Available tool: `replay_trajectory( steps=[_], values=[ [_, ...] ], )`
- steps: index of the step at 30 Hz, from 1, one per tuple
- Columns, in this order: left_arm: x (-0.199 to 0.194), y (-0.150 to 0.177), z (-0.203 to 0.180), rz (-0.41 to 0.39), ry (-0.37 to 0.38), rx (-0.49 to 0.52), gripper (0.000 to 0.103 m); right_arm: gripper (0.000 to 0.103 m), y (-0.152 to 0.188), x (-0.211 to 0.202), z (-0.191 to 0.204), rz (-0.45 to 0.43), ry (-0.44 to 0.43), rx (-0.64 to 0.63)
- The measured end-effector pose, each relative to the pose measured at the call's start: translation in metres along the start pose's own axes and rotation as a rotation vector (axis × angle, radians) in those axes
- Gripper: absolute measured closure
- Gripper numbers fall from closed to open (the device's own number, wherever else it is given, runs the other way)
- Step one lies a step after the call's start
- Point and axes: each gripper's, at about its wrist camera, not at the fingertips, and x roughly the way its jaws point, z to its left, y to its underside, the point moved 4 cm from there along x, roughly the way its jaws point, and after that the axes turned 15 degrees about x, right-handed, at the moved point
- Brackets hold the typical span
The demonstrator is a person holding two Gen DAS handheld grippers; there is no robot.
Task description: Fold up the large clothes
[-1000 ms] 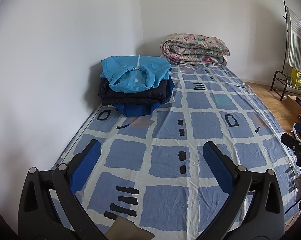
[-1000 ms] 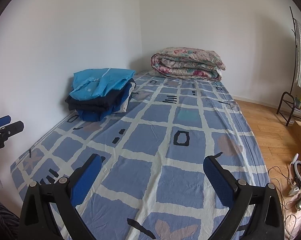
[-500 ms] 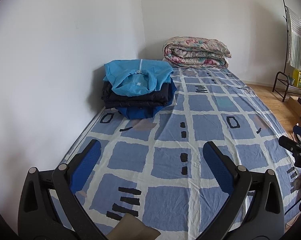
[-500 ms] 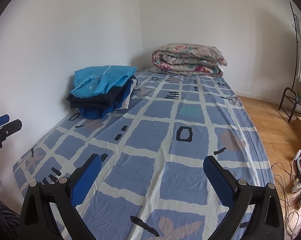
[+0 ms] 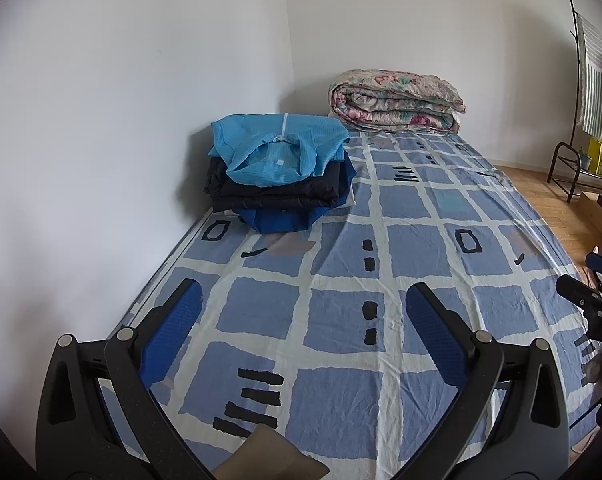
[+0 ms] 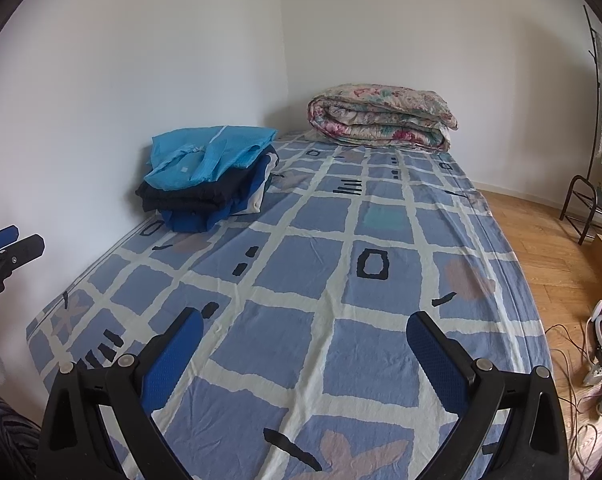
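Bed [image 5: 341, 264], blue-and-white check sheet, against the wall on its left side; near end bare of clothing. Stack of folded clothes [image 5: 279, 176] — light blue garment [image 5: 277, 148] on top, dark garment [image 5: 273, 194] under it, royal blue garment [image 5: 277, 218] at the bottom — on the sheet against the wall, about midway along the bed and well ahead of both grippers. Rolled floral quilt [image 5: 397, 100] at the far end, apart from the stack. Left gripper [image 5: 303, 312]: fingers spread wide, nothing between them, poised over the near end of the sheet. Right gripper [image 6: 305, 340]: likewise released and empty, over the near end nearer the floor side. Clothes rack [image 5: 589, 92] with hanging items and wooden floor [image 6: 541, 232] to the right; cables and a ring-shaped object on the floor. No unfolded garment visible in either view. Handling, as a judgement: the garments look soft, light and limp, the top one thin and perhaps slippery; each will sag between two holds, so pinch at opposite corners or the shoulder seams — never mid-panel — and keep it taut while laying it flat.
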Motion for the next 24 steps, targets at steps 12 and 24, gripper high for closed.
replay_trajectory(
  steps=[12, 24],
  values=[
    [0.0022, 0.0026, 0.0007, 0.000, -0.011, 0.003, 0.000, 0.000, 0.0005, 0.0002, 0.0001, 0.004, -0.003, 0.003],
    [0.0041, 0.0051, 0.0020, 0.001, -0.013, 0.008, 0.000, 0.000, 0.0078, 0.0023, 0.0041, 0.020, -0.007, 0.000]
  ],
)
